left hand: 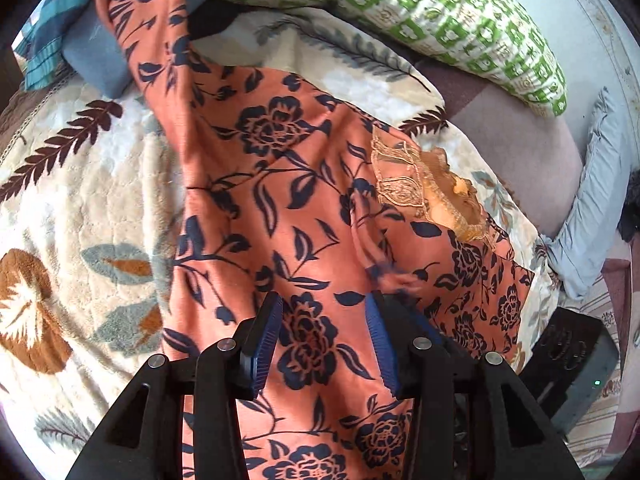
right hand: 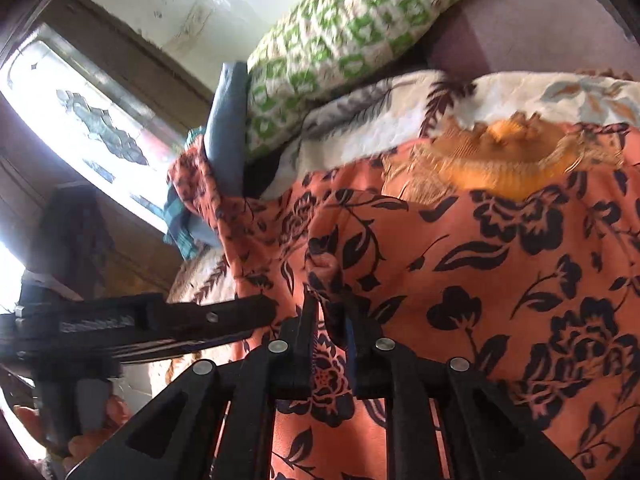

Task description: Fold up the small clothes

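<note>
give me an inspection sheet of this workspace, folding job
surface: cream leaf-print blanket over the bed
job's things: orange floral garment spread on the blanket, gold embroidered neckline facing up, one end draped up over a blue cushion
clutter: green-and-white pillow, teal striped cloth, grey-blue frilled pillow
grippers: left gripper open above the garment, nothing between its fingers; right gripper narrowly open, a fold of the garment between its fingers, grip unclear
cables: nothing seen
surroundings: window, pale wall, dark device with a green light beside the bed
</note>
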A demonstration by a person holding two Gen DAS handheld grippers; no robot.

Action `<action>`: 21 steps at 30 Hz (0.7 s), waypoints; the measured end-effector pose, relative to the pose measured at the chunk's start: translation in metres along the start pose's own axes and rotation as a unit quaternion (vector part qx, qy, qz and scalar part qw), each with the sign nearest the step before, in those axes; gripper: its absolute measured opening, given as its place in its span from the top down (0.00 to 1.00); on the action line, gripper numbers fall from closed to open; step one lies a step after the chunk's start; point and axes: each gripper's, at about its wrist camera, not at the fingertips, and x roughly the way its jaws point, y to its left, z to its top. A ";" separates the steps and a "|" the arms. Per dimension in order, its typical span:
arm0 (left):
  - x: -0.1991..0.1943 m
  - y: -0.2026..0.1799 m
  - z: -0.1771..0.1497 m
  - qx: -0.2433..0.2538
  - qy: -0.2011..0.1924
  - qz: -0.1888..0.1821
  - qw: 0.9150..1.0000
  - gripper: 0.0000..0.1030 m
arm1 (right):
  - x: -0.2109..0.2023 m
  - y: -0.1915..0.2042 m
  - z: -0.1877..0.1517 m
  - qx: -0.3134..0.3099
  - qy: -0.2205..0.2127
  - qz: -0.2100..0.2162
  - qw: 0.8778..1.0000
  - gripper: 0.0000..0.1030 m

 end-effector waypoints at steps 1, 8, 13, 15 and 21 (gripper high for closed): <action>-0.002 0.004 -0.001 -0.004 0.001 -0.003 1.000 0.58 | 0.004 0.001 -0.004 -0.004 0.016 -0.012 1.000 0.75; 0.024 -0.005 -0.011 -0.002 0.023 -0.035 0.999 0.54 | -0.085 -0.080 -0.014 0.097 -0.063 0.014 0.993 0.55; 0.073 -0.020 -0.023 -0.009 0.061 -0.050 0.997 0.53 | -0.150 -0.196 -0.047 0.253 -0.115 -0.010 0.961 0.54; 0.087 -0.017 -0.028 -0.027 0.069 -0.065 0.995 0.51 | -0.162 -0.232 -0.060 0.309 -0.131 -0.001 0.942 0.54; 0.094 -0.024 -0.008 -0.044 0.038 -0.059 0.997 0.92 | -0.160 -0.278 -0.059 0.387 -0.172 0.033 0.905 0.54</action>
